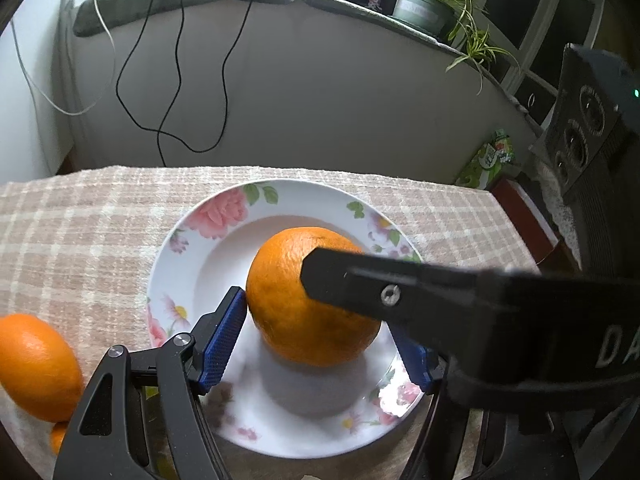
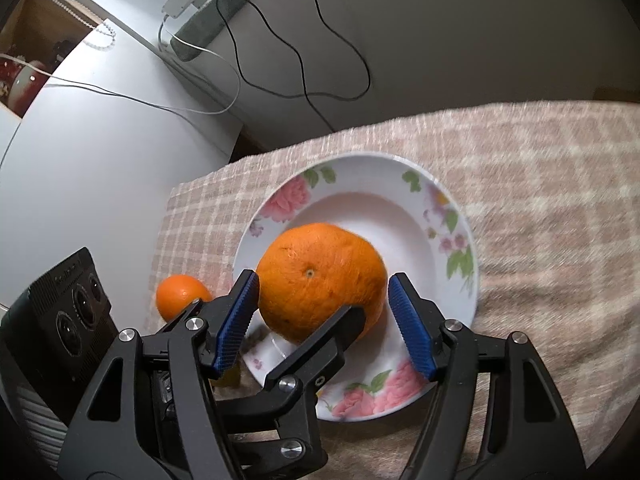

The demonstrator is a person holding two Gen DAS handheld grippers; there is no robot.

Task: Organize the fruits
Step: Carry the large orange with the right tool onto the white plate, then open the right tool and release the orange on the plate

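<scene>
A large orange (image 1: 288,300) (image 2: 320,280) sits in a white floral plate (image 1: 208,240) (image 2: 360,184) on the checked tablecloth. My left gripper (image 1: 320,332) is around it; its left blue pad touches the orange, and its right pad is partly hidden behind the right gripper's finger, which crosses in front. My right gripper (image 2: 320,320) is also around the orange, its blue pads close beside it with small gaps. A finger of the left gripper (image 2: 320,348) rests against the orange's near side. A second orange (image 1: 36,368) (image 2: 180,294) lies on the cloth left of the plate.
A smaller orange fruit (image 1: 58,436) peeks out below the second orange. A grey padded wall with dangling cables (image 1: 176,80) stands behind the table. Potted plants (image 1: 432,4) stand on the ledge. The table's far edge runs close behind the plate.
</scene>
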